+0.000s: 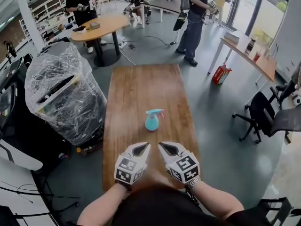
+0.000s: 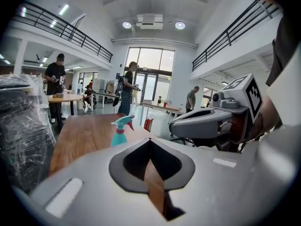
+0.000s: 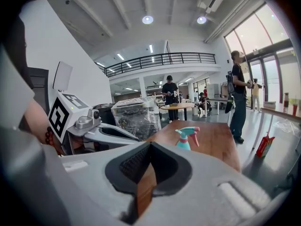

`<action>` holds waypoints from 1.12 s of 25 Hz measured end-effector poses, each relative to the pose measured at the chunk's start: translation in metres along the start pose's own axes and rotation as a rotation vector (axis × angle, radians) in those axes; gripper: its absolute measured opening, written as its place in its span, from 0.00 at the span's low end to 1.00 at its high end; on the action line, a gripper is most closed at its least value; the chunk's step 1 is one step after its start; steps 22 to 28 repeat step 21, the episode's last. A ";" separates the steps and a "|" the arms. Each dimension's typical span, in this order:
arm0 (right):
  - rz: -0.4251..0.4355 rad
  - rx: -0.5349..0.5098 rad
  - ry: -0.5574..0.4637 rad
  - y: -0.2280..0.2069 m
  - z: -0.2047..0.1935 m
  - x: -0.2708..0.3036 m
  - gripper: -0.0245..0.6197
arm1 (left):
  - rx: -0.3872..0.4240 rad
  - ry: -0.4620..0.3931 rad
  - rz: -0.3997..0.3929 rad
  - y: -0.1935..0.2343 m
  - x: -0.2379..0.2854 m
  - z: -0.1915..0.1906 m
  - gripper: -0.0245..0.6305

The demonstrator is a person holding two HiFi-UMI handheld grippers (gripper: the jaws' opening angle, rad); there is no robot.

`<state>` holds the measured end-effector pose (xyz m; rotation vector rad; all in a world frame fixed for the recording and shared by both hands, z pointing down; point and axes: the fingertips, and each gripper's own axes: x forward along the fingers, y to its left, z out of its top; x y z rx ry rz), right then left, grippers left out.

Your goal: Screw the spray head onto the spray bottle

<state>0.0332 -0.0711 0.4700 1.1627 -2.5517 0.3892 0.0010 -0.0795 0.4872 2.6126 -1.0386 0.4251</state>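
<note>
A teal spray bottle (image 1: 152,121) stands upright on the long wooden table (image 1: 141,86), with its teal and pink spray head (image 1: 155,112) sitting on top. It also shows in the left gripper view (image 2: 119,134) and the right gripper view (image 3: 183,140), some way ahead of the jaws. My left gripper (image 1: 147,145) and right gripper (image 1: 160,144) hover side by side over the table's near end, short of the bottle. Both are shut with nothing between their jaws (image 2: 150,141) (image 3: 150,144).
A plastic-wrapped cart (image 1: 63,91) stands close to the table's left side. Beyond the table are a round table (image 1: 99,26) and several people. A black office chair (image 1: 265,117) and a red box (image 1: 221,73) sit on the floor at the right.
</note>
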 end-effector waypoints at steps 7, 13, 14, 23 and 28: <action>-0.070 0.018 -0.009 0.019 0.001 -0.010 0.03 | 0.033 -0.007 -0.058 -0.007 -0.014 0.004 0.05; -0.104 0.032 -0.014 0.030 0.000 -0.013 0.03 | 0.046 -0.007 -0.083 -0.008 -0.025 0.002 0.05; -0.108 0.032 -0.014 0.032 0.000 -0.013 0.03 | 0.046 -0.004 -0.087 -0.009 -0.026 0.001 0.05; -0.126 0.037 -0.019 0.036 -0.001 -0.016 0.03 | 0.055 -0.019 -0.090 -0.010 -0.034 0.003 0.05; -0.126 0.037 -0.019 0.036 -0.001 -0.016 0.03 | 0.055 -0.019 -0.090 -0.010 -0.034 0.003 0.05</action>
